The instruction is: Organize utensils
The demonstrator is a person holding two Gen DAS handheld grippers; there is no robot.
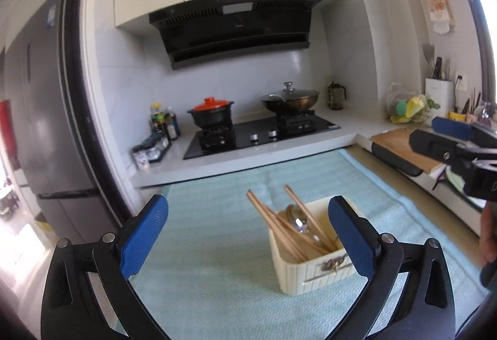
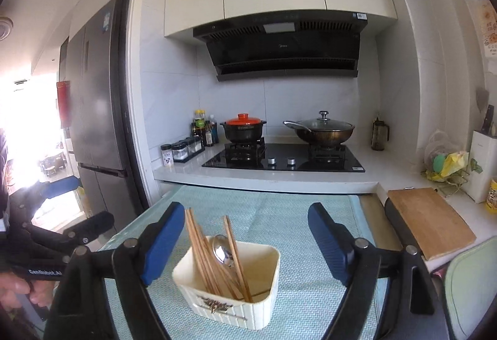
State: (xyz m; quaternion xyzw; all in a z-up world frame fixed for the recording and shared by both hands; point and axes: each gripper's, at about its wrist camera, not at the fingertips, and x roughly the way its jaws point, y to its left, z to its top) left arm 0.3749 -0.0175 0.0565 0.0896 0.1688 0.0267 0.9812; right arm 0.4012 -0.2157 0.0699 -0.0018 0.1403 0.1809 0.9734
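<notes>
A cream ribbed utensil holder (image 1: 313, 276) (image 2: 230, 309) stands on a pale green mat (image 1: 211, 262) (image 2: 279, 209). Several wooden chopsticks (image 1: 270, 214) (image 2: 198, 243) and a metal spoon (image 1: 299, 223) (image 2: 222, 251) lean inside it. My left gripper (image 1: 248, 234) is open just short of the holder, whose right side lies behind its right finger. My right gripper (image 2: 245, 243) is open too, with the holder low between its fingers and untouched. Each gripper also shows at the edge of the other's view, the right gripper (image 1: 441, 138) and the left gripper (image 2: 77, 205), both with nothing in them.
Beyond the mat runs a white counter with a black gas hob (image 2: 279, 158), an orange-lidded pot (image 2: 243, 129), a lidded wok (image 2: 323, 130) and spice jars (image 2: 183, 150). A wooden cutting board (image 2: 431, 222) lies at the right. A grey fridge (image 2: 93, 107) stands at the left.
</notes>
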